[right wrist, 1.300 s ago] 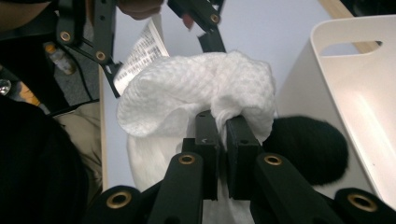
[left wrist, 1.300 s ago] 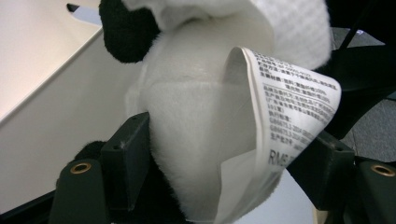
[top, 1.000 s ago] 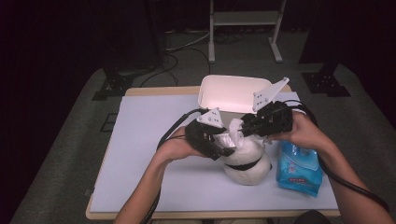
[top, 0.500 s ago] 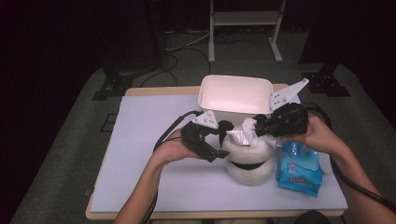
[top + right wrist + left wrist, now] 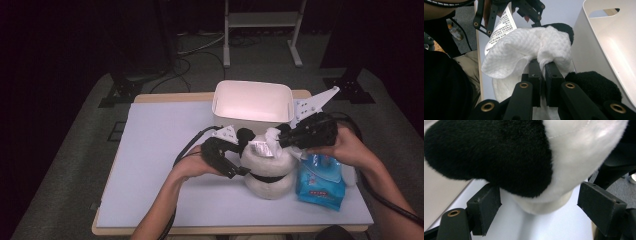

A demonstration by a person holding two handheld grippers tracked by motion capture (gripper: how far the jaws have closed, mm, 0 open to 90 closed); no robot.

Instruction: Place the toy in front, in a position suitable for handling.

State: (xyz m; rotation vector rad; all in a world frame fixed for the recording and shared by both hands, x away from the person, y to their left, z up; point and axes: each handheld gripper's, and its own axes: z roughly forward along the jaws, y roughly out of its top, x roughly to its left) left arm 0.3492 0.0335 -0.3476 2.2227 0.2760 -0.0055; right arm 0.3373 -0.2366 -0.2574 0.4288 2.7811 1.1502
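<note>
The left gripper (image 5: pixel 235 159) has just been opening its jaws; they stand wide on either side of the panda (image 5: pixel 524 160), pads clear of the plush, so nothing steadies the toy. The panda sits on the mat (image 5: pixel 160 150) just ahead of it, between the two grippers. The right gripper (image 5: pixel 543 65) is clamped tight on a wipe (image 5: pixel 524 47) bunched over the panda's top. If the wipe is dragged hard, the unheld panda could likely tip or slide toward the bin (image 5: pixel 252 102) beyond it. The thin wipe might also slip from the pinch, and the wipe pack (image 5: pixel 320 182) under the right hand could be knocked.
</note>
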